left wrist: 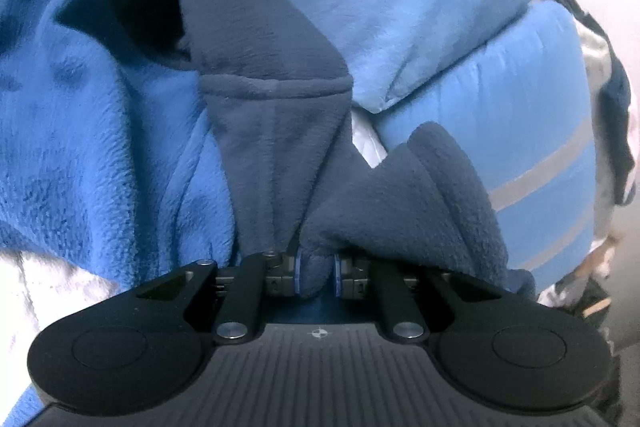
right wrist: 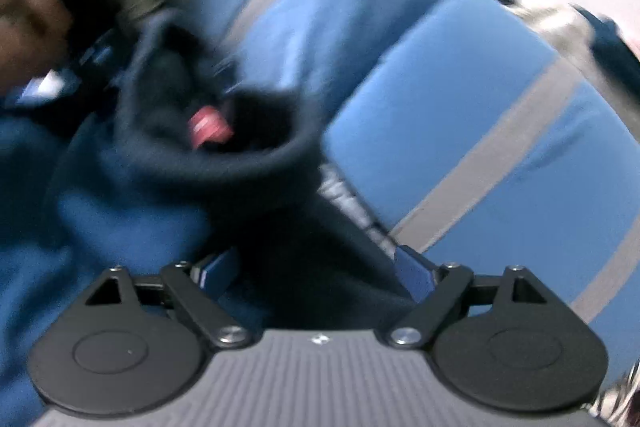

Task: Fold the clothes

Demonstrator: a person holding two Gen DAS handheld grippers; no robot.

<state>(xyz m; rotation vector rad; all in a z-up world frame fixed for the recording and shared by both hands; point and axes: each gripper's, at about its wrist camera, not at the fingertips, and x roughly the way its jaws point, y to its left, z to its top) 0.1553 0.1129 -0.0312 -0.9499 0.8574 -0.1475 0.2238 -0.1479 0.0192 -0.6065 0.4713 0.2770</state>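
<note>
The left tool point(left wrist: 316, 273) was clenched on a bunched fold of navy fleece point(left wrist: 276, 115), the soft nap pinched between its two blue pads point(left wrist: 298, 273). That navy band ran up and away from the tool as a hemmed, seamed strip. To the tool's left lay bright blue fleece point(left wrist: 92, 131), fuzzy and rumpled into deep creases. Ahead and to the right sat smoother, lighter blue cloth point(left wrist: 420, 15) in rounded folded rolls, crossed by flat grey stripes point(left wrist: 540, 179). A sliver of white point(left wrist: 366, 143) showed in the gap between the navy and the rolls; its nature was unclear.

The right tool point(right wrist: 318, 273) stood released, jaws wide apart, with dark navy cloth point(right wrist: 320, 267) lying between them. Ahead of it a navy opening, curved like a collar or cuff point(right wrist: 248, 163), held a small red tag point(right wrist: 210, 125). This view was heavily blurred, and the shapes at its upper left could not be made out.
</note>
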